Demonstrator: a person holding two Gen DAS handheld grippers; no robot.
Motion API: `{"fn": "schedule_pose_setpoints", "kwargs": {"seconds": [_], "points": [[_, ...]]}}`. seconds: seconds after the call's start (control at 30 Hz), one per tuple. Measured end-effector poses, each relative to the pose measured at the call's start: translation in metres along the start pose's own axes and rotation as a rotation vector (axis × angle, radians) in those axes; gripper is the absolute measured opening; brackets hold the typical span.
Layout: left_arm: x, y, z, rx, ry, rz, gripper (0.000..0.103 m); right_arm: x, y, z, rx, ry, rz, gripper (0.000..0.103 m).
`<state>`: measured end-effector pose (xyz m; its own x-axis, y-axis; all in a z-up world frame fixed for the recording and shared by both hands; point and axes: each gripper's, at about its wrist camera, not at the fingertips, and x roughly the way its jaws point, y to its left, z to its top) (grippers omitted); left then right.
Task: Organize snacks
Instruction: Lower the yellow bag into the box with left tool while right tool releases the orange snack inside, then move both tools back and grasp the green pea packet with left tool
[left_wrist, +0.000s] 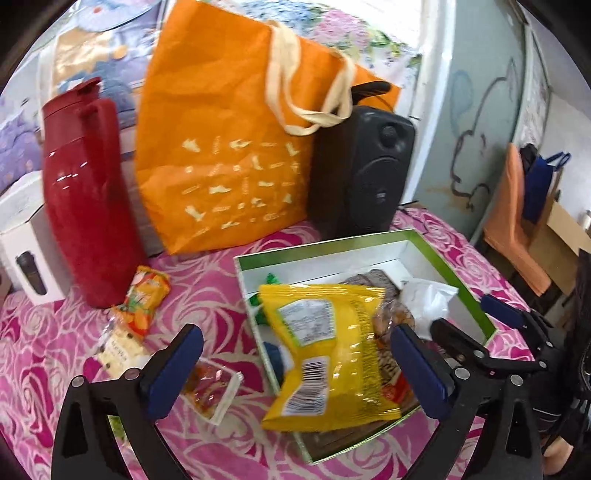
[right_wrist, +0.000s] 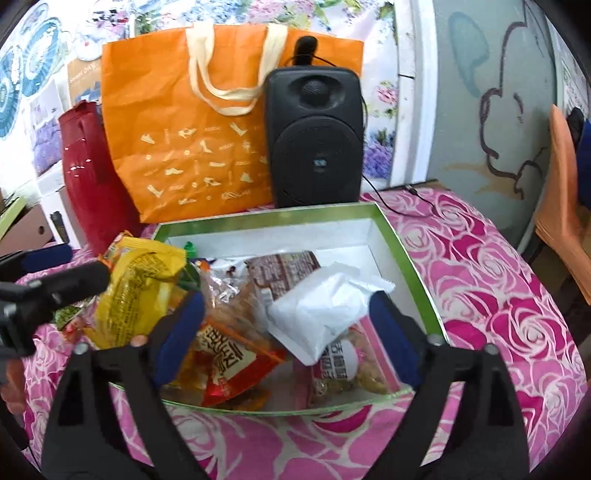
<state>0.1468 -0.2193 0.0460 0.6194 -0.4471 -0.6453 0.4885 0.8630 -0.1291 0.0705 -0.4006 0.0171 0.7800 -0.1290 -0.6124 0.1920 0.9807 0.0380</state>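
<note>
A green-rimmed white box (right_wrist: 402, 254) lies open on the pink rose-patterned tablecloth (right_wrist: 498, 266) and holds most of the snacks. The left gripper (left_wrist: 297, 373) is spread wide, its blue pads (left_wrist: 173, 373) clear of the yellow snack bag (left_wrist: 328, 354), which sits tilted over the box's near-left edge between the open fingers without being pinched. The right gripper (right_wrist: 291, 339) is likewise spread wide above the box; a white packet (right_wrist: 317, 314) lies between its fingers, touching neither pad as far as the view shows. Beneath it sit a red-and-orange packet (right_wrist: 229, 365), a brown wrapper (right_wrist: 284, 269) and a pink-labelled pack of nuts (right_wrist: 343, 365). Outside the box, on the cloth to its left, lie an orange candy wrapper (left_wrist: 146, 299), a small white pack (left_wrist: 118, 354) and a clear packet (left_wrist: 210, 384). Behind the box stand a red thermos jug (left_wrist: 85, 192), an orange tote bag (left_wrist: 221, 147) and a black speaker (right_wrist: 314, 136).
</note>
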Motion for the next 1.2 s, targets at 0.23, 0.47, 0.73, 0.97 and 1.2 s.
{"fn": "schedule_pose_setpoints", "kwargs": {"seconds": [0.23,0.47,0.73,0.97,1.2], "points": [[-0.021,0.013,-0.01,-0.014,-0.027,0.05,0.103,-0.021,0.014,0.002,-0.012,-0.003,0.019,0.101],[-0.058,0.026,-0.016,-0.034,-0.074,0.061,0.103,-0.053,0.048,0.005,-0.086,-0.045,0.05,0.102],[-0.11,0.086,-0.053,-0.059,-0.107,0.172,0.103,-0.072,0.104,-0.017,-0.136,-0.022,0.227,0.102],[-0.121,0.153,-0.089,-0.141,-0.044,0.267,0.103,-0.047,0.174,-0.04,-0.204,0.118,0.383,0.102],[-0.119,0.193,-0.109,-0.179,-0.015,0.25,0.103,-0.007,0.225,-0.056,-0.237,0.217,0.478,0.099]]}}
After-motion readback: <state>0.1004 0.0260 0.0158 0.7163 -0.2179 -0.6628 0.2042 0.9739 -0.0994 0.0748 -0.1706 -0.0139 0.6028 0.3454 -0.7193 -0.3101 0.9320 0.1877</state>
